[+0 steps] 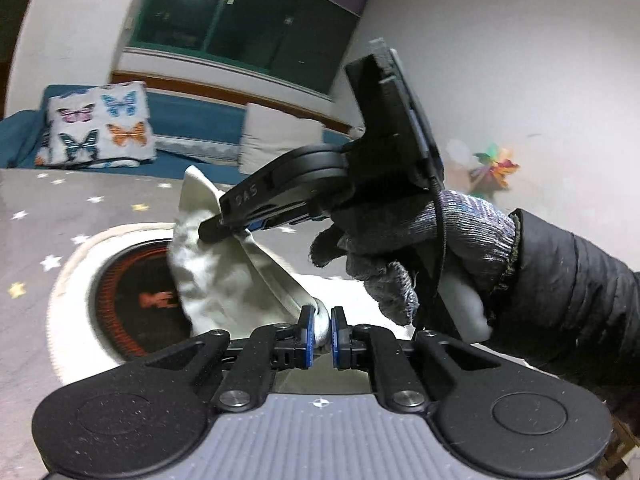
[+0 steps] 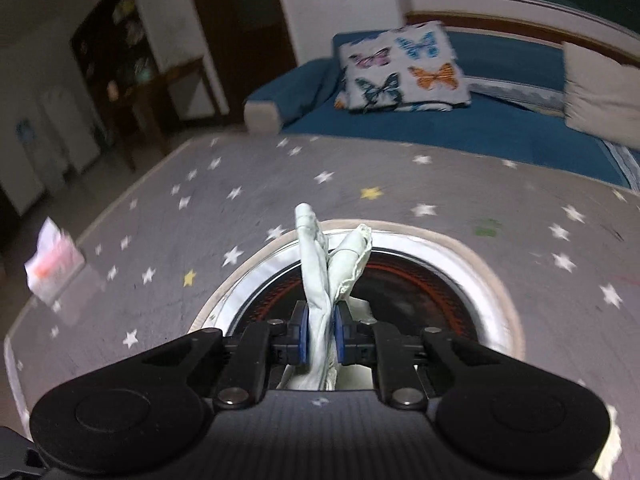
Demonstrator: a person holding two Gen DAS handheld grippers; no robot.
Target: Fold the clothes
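Grey star-print rug [image 2: 360,168] w/ a white-rimmed round black-and-red thing [image 2: 424,280] on it. Blue sofa [image 2: 500,120] behind, butterfly cushion [image 2: 404,70] + plain pale cushion [image 2: 600,96] on it. Dark window [image 1: 248,20] above. Blurred white packet [image 2: 52,266] at rug's left edge.

Both cameras are riding just behind their own fingers and tilting down over the round white-rimmed table [image 2: 472,256]. The left wrist view is facing across the table [image 1: 68,268] toward the butterfly cushion [image 1: 100,124], with the right gripper [image 1: 212,232] crossing close in front. The right wrist view is looking past the table toward the same cushion [image 2: 404,68], sitting beyond it. Both are sharing the table, the star-patterned rug [image 2: 320,176] around it and the blue sofa [image 2: 500,120] behind it.
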